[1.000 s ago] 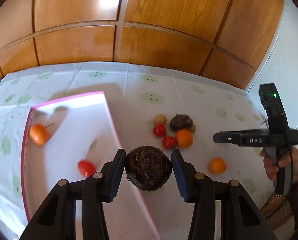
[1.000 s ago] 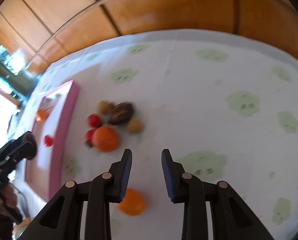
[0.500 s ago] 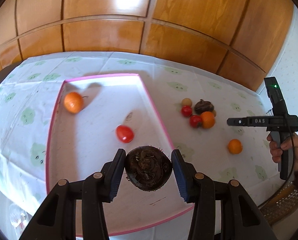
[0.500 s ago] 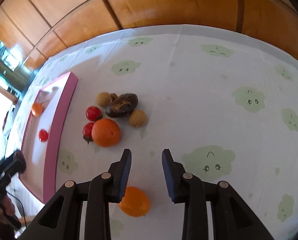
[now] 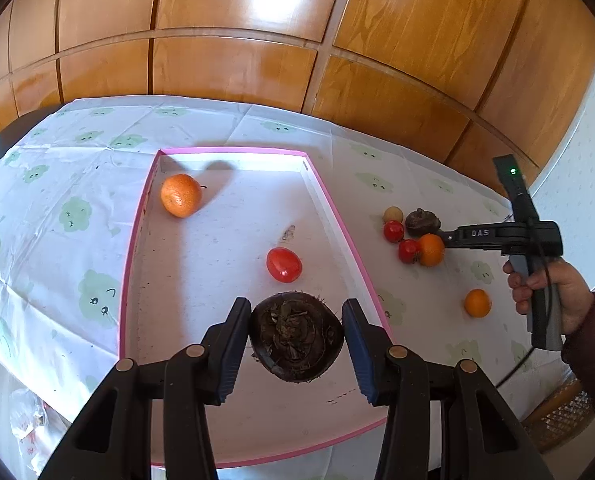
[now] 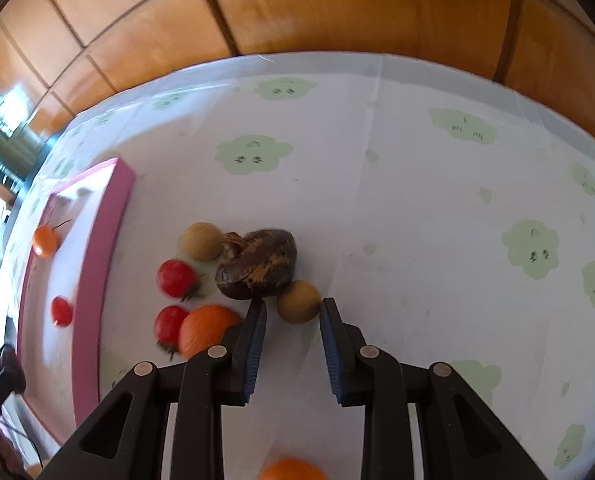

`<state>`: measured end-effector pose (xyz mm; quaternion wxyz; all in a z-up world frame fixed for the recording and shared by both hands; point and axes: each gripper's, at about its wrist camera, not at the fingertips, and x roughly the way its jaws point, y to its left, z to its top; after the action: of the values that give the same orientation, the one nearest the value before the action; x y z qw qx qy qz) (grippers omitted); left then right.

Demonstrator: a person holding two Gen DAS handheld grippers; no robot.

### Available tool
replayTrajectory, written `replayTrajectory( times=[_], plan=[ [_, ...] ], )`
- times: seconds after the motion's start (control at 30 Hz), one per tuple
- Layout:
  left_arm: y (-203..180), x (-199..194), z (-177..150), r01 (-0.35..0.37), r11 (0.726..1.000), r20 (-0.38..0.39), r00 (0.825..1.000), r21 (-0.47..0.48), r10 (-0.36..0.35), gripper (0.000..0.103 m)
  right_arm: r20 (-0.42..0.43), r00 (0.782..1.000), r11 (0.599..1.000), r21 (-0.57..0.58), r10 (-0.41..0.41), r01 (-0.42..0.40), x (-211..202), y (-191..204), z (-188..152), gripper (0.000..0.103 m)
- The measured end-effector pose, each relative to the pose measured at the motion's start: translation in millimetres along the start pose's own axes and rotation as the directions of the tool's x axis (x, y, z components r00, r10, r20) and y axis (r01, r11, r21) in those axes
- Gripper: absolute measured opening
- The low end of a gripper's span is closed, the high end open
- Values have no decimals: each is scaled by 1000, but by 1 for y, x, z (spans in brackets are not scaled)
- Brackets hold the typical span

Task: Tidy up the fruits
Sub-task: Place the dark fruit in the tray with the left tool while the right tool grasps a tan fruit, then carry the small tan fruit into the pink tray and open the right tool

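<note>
On the cloud-print tablecloth [image 5: 77, 216], the pink tray [image 5: 131, 240] holds a tangerine [image 5: 180, 195] and tomato [image 5: 283, 265]. The left gripper [image 5: 296, 336] grips a dark hairy fruit [image 5: 296, 336] over it; the right gripper [image 6: 293, 322] gapes, empty, at a small tan fruit [image 6: 298, 301] (seven await outside).

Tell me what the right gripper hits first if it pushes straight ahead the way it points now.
Most likely the small tan round fruit: it sits just beyond the open right gripper, between the fingertips' line. The dark brown fruit lies just past it to the left. Depth is hard to judge in this fisheye view.
</note>
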<state>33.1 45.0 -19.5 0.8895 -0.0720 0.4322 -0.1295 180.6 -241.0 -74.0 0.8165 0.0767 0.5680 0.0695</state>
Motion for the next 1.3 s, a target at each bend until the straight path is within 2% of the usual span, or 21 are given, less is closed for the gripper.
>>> replayTrajectory(
  times=[0.13, 0.23, 0.33, 0.47, 0.73, 0.9, 0.97, 1.3],
  plan=[
    [3, 1, 1, -14, 1000, -1, 1000, -9, 14, 48, 11, 1000, 1000, -1, -14, 14, 2, -1, -1, 23],
    [8, 3, 2, -29, 999, -3, 1000, -23, 29, 48, -2, 998, 995, -81, -66, 65, 0, 6, -7, 23],
    [17, 5, 7, -55, 998, 2, 998, -40, 56, 48, -14, 997, 991, -109, -82, 80, -5, 3, -18, 23],
    [29, 8, 18, -102, 993, 14, 995, -51, 103, 48, -12, 998, 994, -96, -59, 57, -11, -7, -30, 23],
    [45, 24, 38, -232, 973, 37, 972, -8, 232, 48, 10, 999, 996, -81, -43, 44, -13, -14, -34, 23],
    [46, 32, 44, -311, 950, 56, 949, 17, 310, 48, 19, 999, 994, -97, -47, 49, -15, -15, -38, 23],
    [42, 28, 44, -322, 947, 77, 945, 24, 319, 51, 23, 999, 994, -100, -48, 50, -15, -15, -38, 23],
    [16, -2, 37, -311, 950, 172, 938, 24, 302, 52, 41, 997, 991, -115, -68, 72, -13, -9, -38, 23]
  ],
)
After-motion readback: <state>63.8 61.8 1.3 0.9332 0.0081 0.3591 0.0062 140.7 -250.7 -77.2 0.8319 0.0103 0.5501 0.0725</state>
